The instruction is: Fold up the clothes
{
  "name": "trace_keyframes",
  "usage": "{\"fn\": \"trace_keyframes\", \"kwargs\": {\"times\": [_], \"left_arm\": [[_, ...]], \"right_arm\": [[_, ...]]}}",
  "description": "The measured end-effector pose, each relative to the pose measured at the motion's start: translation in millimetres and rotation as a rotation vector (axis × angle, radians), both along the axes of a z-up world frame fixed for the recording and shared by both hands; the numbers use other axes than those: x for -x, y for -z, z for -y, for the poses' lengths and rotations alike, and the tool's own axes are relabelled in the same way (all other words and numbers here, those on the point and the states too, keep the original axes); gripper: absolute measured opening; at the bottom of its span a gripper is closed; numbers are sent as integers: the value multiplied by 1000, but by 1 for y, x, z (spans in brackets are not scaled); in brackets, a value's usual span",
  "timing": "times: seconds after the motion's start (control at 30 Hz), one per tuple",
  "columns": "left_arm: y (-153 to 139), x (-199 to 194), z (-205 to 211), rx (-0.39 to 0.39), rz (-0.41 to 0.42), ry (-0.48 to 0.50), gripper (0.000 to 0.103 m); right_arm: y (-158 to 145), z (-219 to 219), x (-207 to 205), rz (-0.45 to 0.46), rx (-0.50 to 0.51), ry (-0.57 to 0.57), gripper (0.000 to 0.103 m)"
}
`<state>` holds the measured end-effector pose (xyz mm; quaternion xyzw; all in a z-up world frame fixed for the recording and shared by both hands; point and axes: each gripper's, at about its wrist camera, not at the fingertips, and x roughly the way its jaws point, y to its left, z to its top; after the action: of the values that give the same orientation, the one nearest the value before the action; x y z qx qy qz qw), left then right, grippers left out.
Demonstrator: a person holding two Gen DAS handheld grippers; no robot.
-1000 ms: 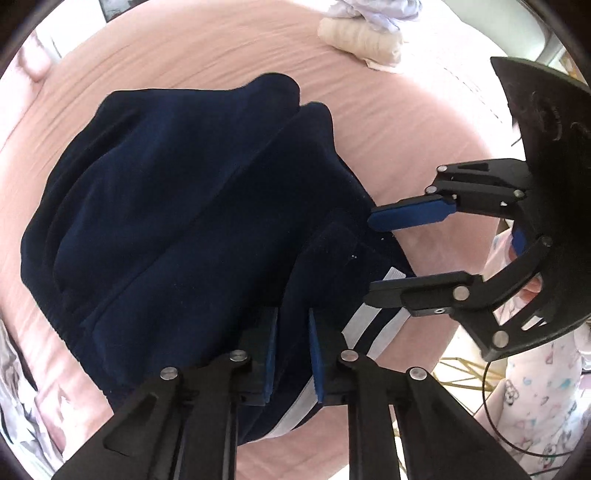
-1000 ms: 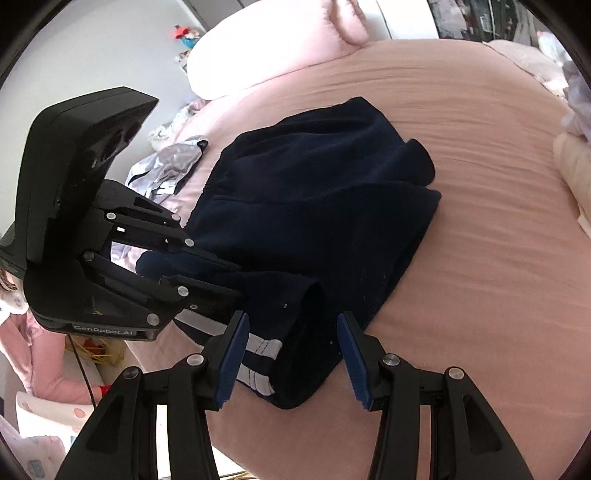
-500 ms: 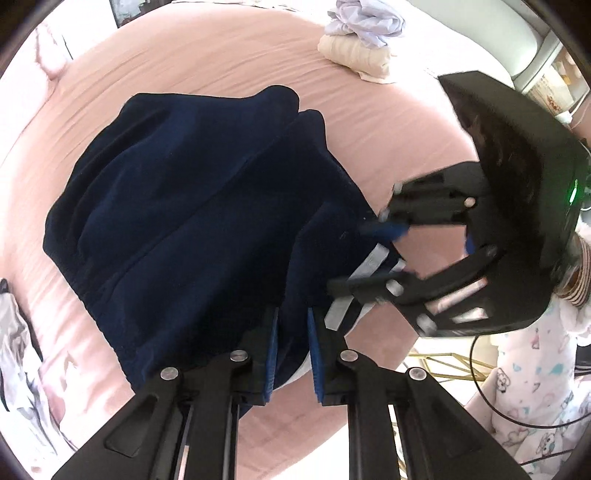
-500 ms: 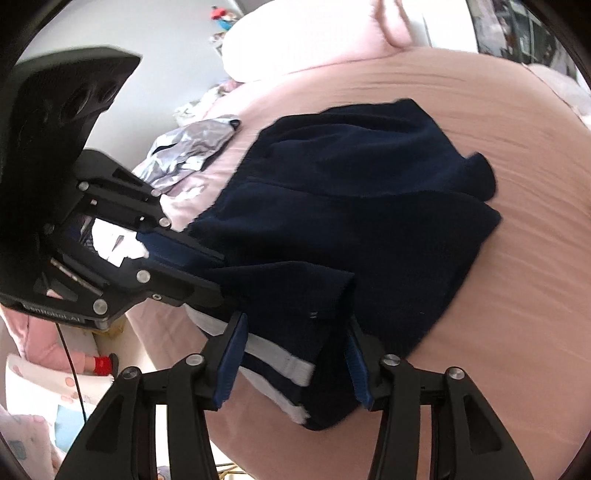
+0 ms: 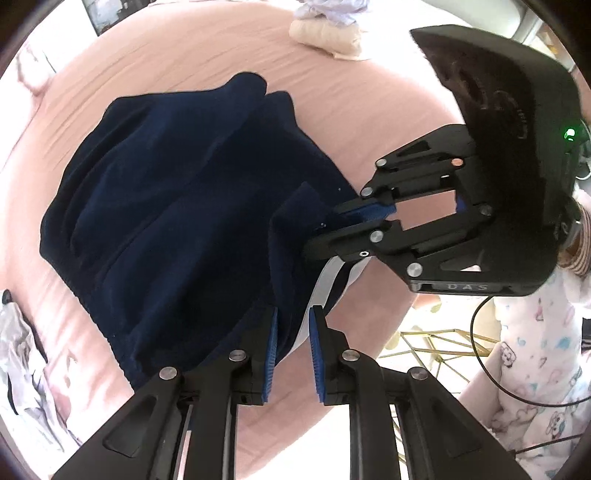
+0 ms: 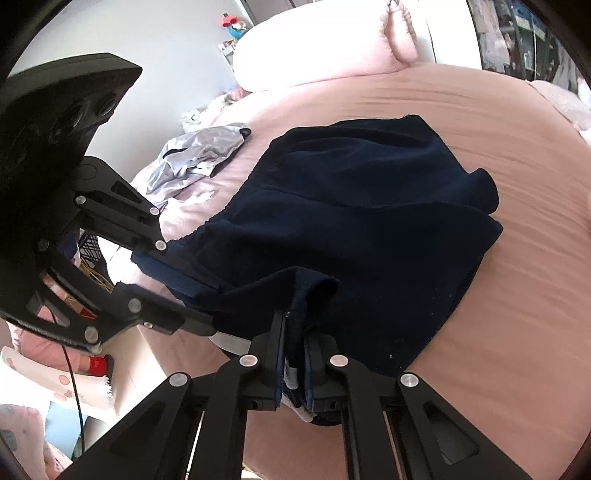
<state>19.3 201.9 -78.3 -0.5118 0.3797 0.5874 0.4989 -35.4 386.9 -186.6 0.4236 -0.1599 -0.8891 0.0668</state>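
A navy fleece garment with white stripes at its hem lies on the pink bed. Its near corner is lifted off the sheet. My left gripper is shut on the striped hem, which runs between its blue pads. My right gripper has clamped the same edge a short way along, and a bunched fold of navy cloth is pinched between its fingers. The two grippers stand close together at the bed's near edge.
Folded cream and lilac clothes sit at the far side of the bed. A crumpled silver-grey garment lies beside the navy one. A pink pillow is at the head. A person's patterned pyjamas and a gold wire frame are beyond the edge.
My right gripper's jaws went from wide apart to closed on the striped hem. The left gripper kept its hold and shifted slightly, and the garment's corner rose off the bed.
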Motion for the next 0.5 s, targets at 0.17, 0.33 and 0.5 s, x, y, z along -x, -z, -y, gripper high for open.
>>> {"fn": "trace_keyframes", "kwargs": {"times": [0.17,0.33,0.5], "left_arm": [[7,28,-31,2,44,-107,16],[6,33,-43,-35,91,-92,50],[10,26,-57,-75,143,-72,50]], "right_arm": [[-6,3,-3,-35,-2,-3,6],[-13,4,-8,-86,14,-15,6],[-14,2,-10,-93,19,-10,6]]}}
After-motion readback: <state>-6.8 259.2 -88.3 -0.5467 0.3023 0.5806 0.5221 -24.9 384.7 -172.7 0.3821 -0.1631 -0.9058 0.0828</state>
